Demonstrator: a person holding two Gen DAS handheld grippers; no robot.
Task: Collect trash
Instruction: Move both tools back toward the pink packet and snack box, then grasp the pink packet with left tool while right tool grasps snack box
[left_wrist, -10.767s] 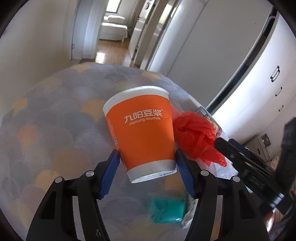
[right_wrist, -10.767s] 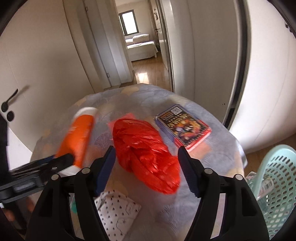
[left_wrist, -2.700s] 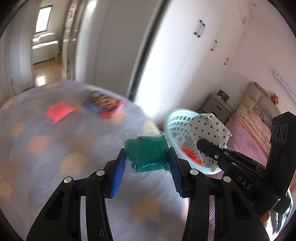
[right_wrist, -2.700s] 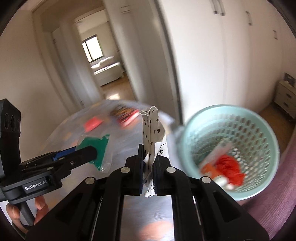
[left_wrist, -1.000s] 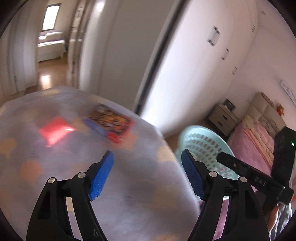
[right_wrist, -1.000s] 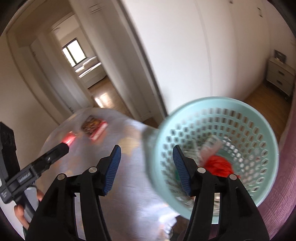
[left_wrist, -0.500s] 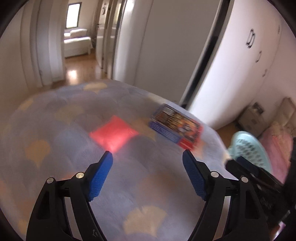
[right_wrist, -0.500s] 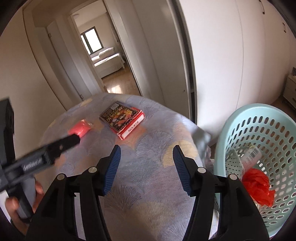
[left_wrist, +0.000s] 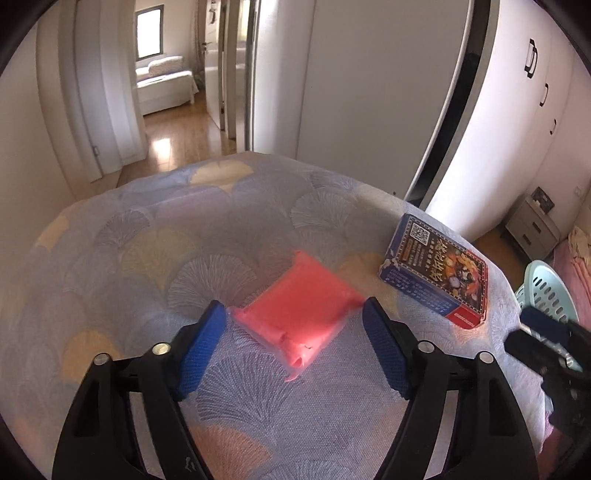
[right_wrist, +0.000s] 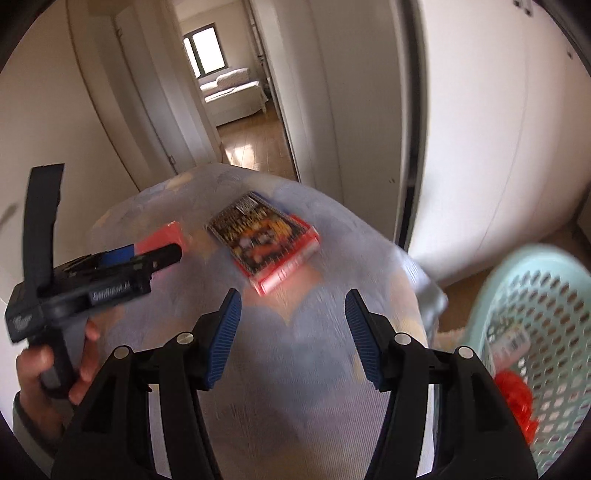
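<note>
Patterned cloth (left_wrist: 155, 254) covers table, grey-blue with yellow fan shapes. White wardrobe (left_wrist: 535, 122) with dark handles at right. Open doorway (right_wrist: 236, 110) behind leads to wood floor (left_wrist: 177, 144), white sofa (left_wrist: 164, 83) under window (right_wrist: 205, 50). Nightstand (left_wrist: 533, 229) at far right.

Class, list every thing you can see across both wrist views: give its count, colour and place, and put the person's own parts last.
pink packet: one, pink, on the tablecloth between the left gripper's open fingers
printed box: one, blue and red, on the tablecloth right of the packet
tablecloth: one, grey-blue with fan pattern, over the table
basket: one, pale green, beside the table
red bag: one, inside the basket
left gripper: black, blue pads, open
right gripper: black, blue pads, open, empty
hand: one, holding the left gripper's handle
</note>
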